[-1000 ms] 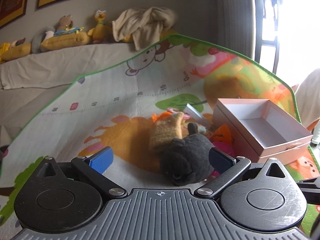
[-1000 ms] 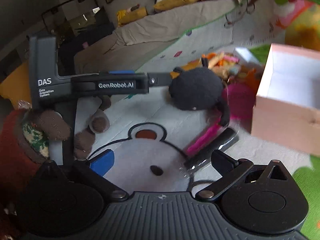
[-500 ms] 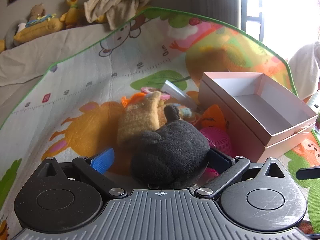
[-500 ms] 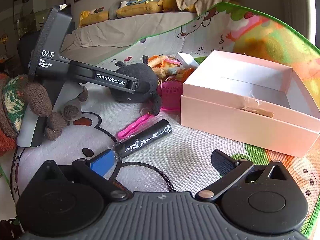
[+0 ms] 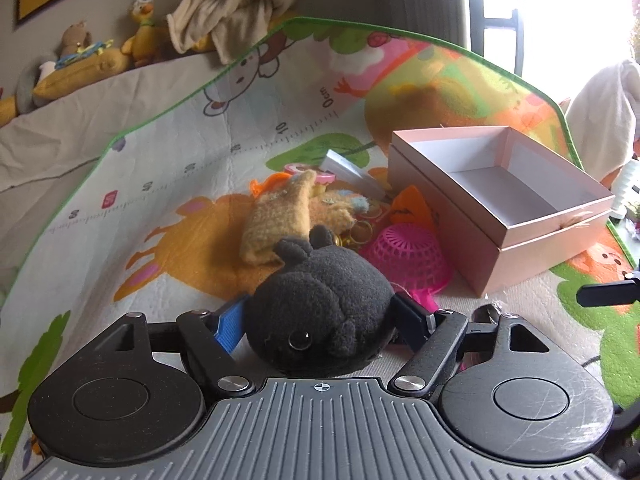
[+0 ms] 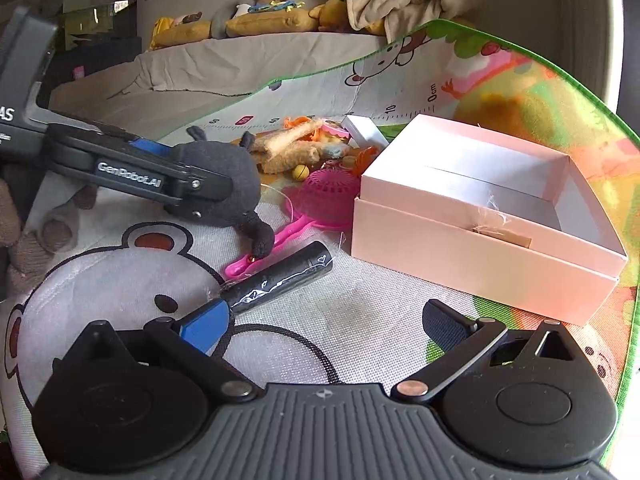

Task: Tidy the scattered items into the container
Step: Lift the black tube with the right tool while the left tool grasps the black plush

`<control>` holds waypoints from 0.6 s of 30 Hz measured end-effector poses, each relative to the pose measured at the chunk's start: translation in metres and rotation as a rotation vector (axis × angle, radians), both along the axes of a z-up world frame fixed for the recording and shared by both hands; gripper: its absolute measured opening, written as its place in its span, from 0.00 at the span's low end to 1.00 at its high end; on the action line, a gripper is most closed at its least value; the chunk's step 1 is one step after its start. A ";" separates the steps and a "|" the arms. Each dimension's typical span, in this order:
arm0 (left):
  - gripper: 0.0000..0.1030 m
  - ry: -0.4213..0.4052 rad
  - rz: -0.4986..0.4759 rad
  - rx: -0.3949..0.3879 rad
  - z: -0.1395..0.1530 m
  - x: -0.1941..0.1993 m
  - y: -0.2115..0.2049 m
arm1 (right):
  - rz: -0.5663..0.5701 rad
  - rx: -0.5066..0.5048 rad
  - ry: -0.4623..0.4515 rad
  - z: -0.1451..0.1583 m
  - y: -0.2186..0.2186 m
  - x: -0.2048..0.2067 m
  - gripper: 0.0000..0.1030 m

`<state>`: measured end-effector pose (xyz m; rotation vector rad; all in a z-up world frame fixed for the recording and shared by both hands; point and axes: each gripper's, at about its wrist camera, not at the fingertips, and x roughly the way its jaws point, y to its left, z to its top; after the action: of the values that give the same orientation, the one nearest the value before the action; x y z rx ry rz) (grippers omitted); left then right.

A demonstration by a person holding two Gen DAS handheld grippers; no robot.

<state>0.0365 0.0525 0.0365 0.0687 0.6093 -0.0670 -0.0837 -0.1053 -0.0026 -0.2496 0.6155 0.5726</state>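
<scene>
My left gripper (image 5: 320,312) is shut on a black plush toy (image 5: 320,304), its fingers pressed into both sides; it also shows in the right wrist view (image 6: 224,184). The open pink box (image 5: 520,216) stands to the right, empty inside, and shows in the right wrist view (image 6: 480,216). My right gripper (image 6: 324,320) is open and empty, low over the mat. A black wrapped cylinder (image 6: 280,280) lies just ahead of its left finger. A pink strainer (image 5: 408,256), a tan knitted piece (image 5: 276,216) and small trinkets lie beside the box.
A colourful play mat (image 5: 180,208) covers the surface, its far edge folded up. A small white box (image 6: 366,130) lies behind the pile. Stuffed toys and a cloth (image 5: 232,12) sit on the ledge behind. A brown plush (image 6: 52,232) lies at the left.
My left gripper moved forward around the black plush and closed on it. My right gripper swung right toward the pink box and came closer to the black cylinder.
</scene>
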 end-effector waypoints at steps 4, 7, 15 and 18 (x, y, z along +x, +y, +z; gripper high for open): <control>0.76 0.001 -0.015 -0.011 0.005 -0.016 0.008 | 0.153 -0.039 0.067 -0.001 0.025 -0.015 0.89; 0.77 0.001 -0.014 -0.023 0.006 -0.022 0.016 | 0.256 -0.007 0.100 0.001 0.044 -0.025 0.86; 0.83 -0.006 -0.003 -0.051 0.003 -0.026 0.032 | 0.243 -0.045 -0.054 0.017 0.054 -0.019 0.96; 0.86 -0.009 -0.004 -0.060 0.001 -0.027 0.034 | 0.271 -0.159 -0.113 0.013 0.050 -0.007 1.00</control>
<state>0.0100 0.0868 0.0377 0.0119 0.5981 -0.0893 -0.0911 -0.0550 0.0101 -0.5171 0.5217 0.7658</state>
